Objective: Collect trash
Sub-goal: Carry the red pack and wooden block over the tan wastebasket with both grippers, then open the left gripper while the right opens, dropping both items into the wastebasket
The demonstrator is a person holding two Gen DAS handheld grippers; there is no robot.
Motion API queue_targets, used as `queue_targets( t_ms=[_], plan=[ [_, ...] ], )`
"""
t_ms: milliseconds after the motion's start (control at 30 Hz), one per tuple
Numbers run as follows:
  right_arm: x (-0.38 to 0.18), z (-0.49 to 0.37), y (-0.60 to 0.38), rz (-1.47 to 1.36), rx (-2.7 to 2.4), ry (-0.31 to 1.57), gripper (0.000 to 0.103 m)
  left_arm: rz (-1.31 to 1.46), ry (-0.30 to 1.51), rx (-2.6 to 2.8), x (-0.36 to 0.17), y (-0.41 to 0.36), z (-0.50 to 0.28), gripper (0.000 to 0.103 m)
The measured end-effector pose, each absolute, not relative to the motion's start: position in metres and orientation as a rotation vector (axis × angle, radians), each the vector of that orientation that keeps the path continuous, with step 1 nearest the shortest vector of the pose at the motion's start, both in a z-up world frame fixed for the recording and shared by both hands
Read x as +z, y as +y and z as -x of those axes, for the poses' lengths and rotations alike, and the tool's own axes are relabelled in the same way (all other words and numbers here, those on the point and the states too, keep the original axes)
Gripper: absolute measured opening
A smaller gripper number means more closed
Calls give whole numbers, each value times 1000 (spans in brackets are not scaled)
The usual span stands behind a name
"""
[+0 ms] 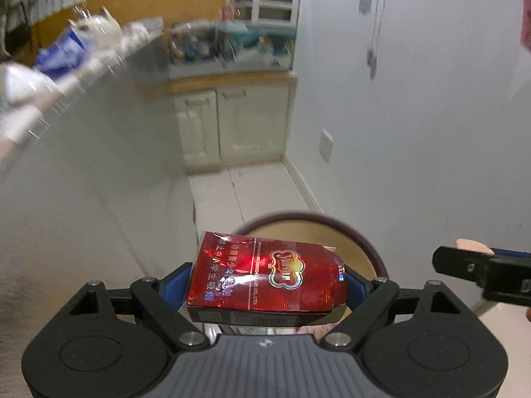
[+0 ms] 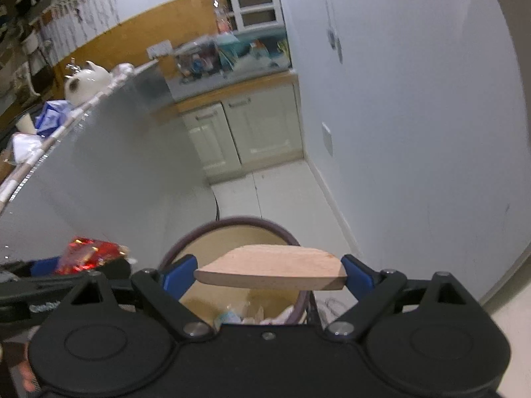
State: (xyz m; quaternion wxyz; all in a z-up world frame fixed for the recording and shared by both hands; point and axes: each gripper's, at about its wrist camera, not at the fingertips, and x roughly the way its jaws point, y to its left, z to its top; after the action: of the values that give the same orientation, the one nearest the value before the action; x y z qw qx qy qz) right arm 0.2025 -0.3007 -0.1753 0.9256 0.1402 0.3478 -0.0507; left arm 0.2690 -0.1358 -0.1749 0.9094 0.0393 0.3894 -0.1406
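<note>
Red cigarette pack [image 1: 265, 277], crumpled, with plastic wrap loose at its far-left corner, sits clamped between the blue pads [image 1: 174, 283] of the left gripper [image 1: 265, 282]; jaws closed partway to the pack's width, one pad on each short side. Pack lies flat across the jaws, printed face up, barcode edge toward the camera. In the right wrist view the same pack [image 2: 89, 253] shows as a red blur low on the left, just beside the right gripper.

Right gripper [image 2: 270, 272] grips a flat wooden piece [image 2: 270, 268], half-round with a straight near edge, pale wood; pads [image 2: 179, 272] press its two ends, jaws held partway open by it. In the left wrist view a tip of that piece [image 1: 471, 245] peeks past the black right tong at the far right.

Trash bin [image 2: 232, 225], round with a dark rim and tan inside, stands directly beyond and below both grippers; the wooden piece hangs over its opening, the pack over its near-left rim [image 1: 332, 220]. Crumpled white and pale-blue scraps [image 2: 245, 313] lie inside the bin.

Left of the tongs: a grey counter side panel [image 2: 116, 165], on top a white cat-shaped teapot [image 2: 84, 81] and a blue packet [image 2: 51, 116], blurred. Ahead: cream cabinet doors [image 2: 245, 129], white tile floor [image 2: 282, 195]. Right: white wall [image 2: 415, 116] with a socket plate.
</note>
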Motion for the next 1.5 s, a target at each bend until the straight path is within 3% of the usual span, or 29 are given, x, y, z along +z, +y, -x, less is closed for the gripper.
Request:
queue_targets(
  t_ms=[533, 633, 700, 1133, 1200, 1500],
  plan=[
    [-231, -241, -325, -480, -39, 852, 93, -21, 1086, -406, -275, -173, -330, 89],
    [-236, -253, -323, -480, -27, 867, 93, -11, 1143, -426, -284, -175, -338, 92],
    [-240, -262, -320, -474, -16, 882, 93, -18, 1176, -447, -289, -176, -343, 101],
    [-272, -326, -297, -396, 72, 1043, 94, -104, 1160, -458, -290, -165, -324, 103],
    [-277, -332, -295, -414, 91, 1041, 103, -133, 1151, -459, -289, -164, -319, 103],
    [-277, -327, -292, -357, 100, 1050, 103, -177, 1145, -442, -287, -160, -313, 103]
  ],
)
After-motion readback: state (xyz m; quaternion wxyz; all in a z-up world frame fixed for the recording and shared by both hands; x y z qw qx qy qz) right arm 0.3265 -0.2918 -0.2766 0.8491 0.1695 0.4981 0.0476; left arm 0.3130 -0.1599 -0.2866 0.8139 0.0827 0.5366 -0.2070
